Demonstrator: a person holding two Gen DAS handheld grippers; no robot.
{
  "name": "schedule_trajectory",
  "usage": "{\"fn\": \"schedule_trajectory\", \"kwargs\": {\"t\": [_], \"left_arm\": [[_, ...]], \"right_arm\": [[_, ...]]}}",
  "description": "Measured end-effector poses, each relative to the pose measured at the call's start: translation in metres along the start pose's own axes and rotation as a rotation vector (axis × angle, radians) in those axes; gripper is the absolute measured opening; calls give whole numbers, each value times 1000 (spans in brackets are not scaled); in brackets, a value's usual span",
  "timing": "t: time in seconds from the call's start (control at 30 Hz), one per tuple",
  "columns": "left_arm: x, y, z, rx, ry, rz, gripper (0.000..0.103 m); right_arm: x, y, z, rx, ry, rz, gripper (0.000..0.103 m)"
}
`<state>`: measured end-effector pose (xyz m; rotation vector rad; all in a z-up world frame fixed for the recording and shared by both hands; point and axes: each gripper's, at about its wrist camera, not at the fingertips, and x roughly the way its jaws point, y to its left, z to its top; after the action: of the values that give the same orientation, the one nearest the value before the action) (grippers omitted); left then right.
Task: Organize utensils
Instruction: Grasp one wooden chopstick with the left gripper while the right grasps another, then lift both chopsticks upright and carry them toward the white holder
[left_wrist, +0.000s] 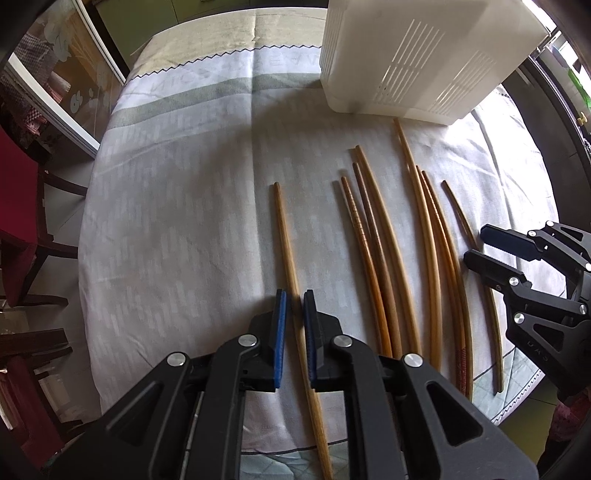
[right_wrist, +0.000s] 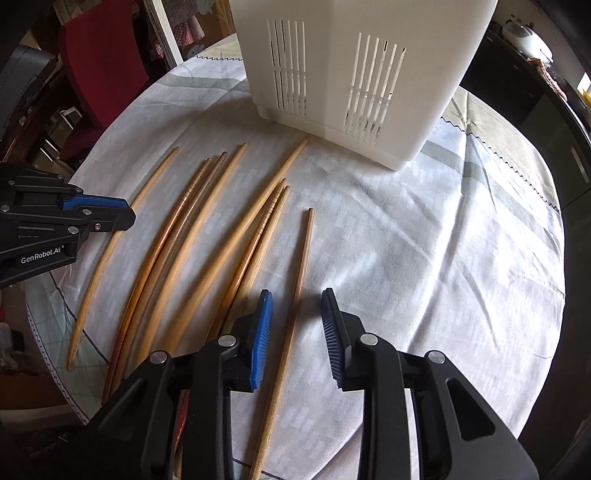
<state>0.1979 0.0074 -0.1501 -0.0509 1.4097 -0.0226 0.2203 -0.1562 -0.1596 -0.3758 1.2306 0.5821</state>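
Several wooden chopsticks lie side by side on a pale tablecloth. My left gripper (left_wrist: 294, 299) straddles the leftmost chopstick (left_wrist: 286, 243); its blue pads stand a little apart from the stick, so it is open. It also shows at the left of the right wrist view (right_wrist: 127, 218). My right gripper (right_wrist: 296, 297) is open over the rightmost chopstick (right_wrist: 301, 266), without touching it. It also shows in the left wrist view (left_wrist: 474, 245). A white slotted utensil holder (left_wrist: 406, 59) (right_wrist: 354, 74) stands at the far side of the table.
The other chopsticks (right_wrist: 207, 229) fan out between the two grippers. The tablecloth (left_wrist: 177, 206) covers a round table. Red chairs (left_wrist: 18, 221) stand beyond the table's left edge. Dark furniture (right_wrist: 546, 122) stands to the right.
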Motion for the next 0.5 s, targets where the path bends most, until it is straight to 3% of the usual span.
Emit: {"fn": "schedule_trajectory", "kwargs": {"t": [0.13,0.33,0.5], "left_arm": [[1,-3,3,0,11,4,12],[1,-8,2,0,17,-2,11],[-15,-6,-2,7,-27,-24,7]], "right_arm": [[2,0,3,-2,3,-5,8],[0,-5,4,49,-27,33,6],[-29,-16,-4,93,-121,87,6]]}}
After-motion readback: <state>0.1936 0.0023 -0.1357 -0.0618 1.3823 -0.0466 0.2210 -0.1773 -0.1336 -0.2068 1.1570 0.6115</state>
